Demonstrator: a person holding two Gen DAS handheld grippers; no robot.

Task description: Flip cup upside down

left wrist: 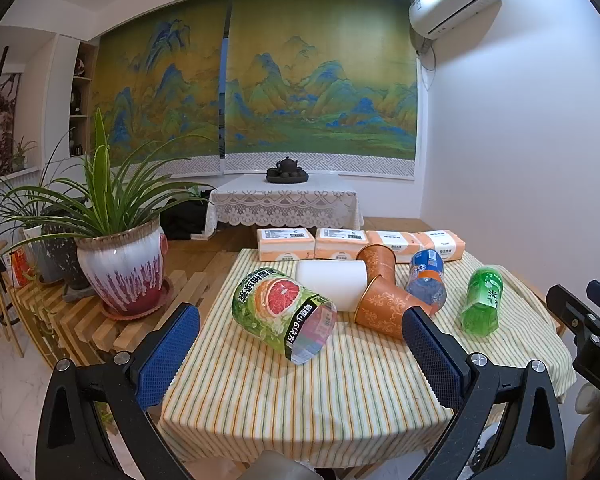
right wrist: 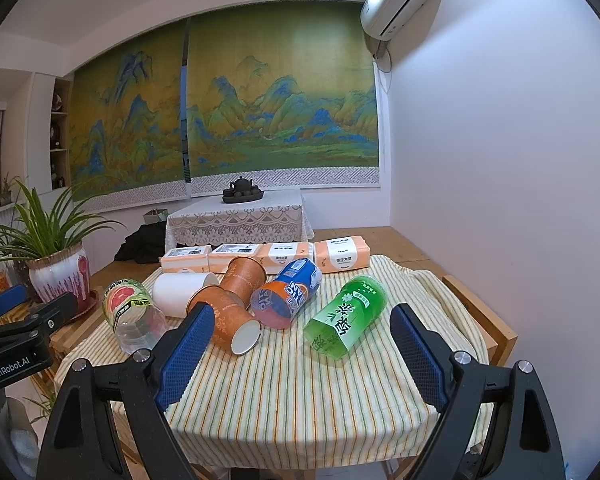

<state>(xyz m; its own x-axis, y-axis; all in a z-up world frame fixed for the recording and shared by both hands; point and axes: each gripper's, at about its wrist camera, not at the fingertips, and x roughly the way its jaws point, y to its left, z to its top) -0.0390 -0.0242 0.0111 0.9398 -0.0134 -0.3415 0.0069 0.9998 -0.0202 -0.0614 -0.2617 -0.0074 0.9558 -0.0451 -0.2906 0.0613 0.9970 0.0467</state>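
Several cups lie on their sides on a striped tablecloth (left wrist: 320,392): a grapefruit-print cup (left wrist: 282,314) (right wrist: 130,314), a white cup (left wrist: 332,284) (right wrist: 182,288), two orange patterned cups (left wrist: 386,310) (right wrist: 228,324), a blue-orange cup (left wrist: 426,280) (right wrist: 286,294) and a green cup (left wrist: 482,300) (right wrist: 346,318). My left gripper (left wrist: 300,354) is open and empty, just short of the grapefruit cup. My right gripper (right wrist: 302,354) is open and empty, in front of the green and orange cups.
Several tissue packs (left wrist: 360,242) (right wrist: 260,256) line the table's far edge. A potted plant (left wrist: 120,268) (right wrist: 58,276) stands on a slatted bench at the left. A white wall (right wrist: 500,160) is on the right. A lace-covered table with a tea set (left wrist: 286,172) is behind.
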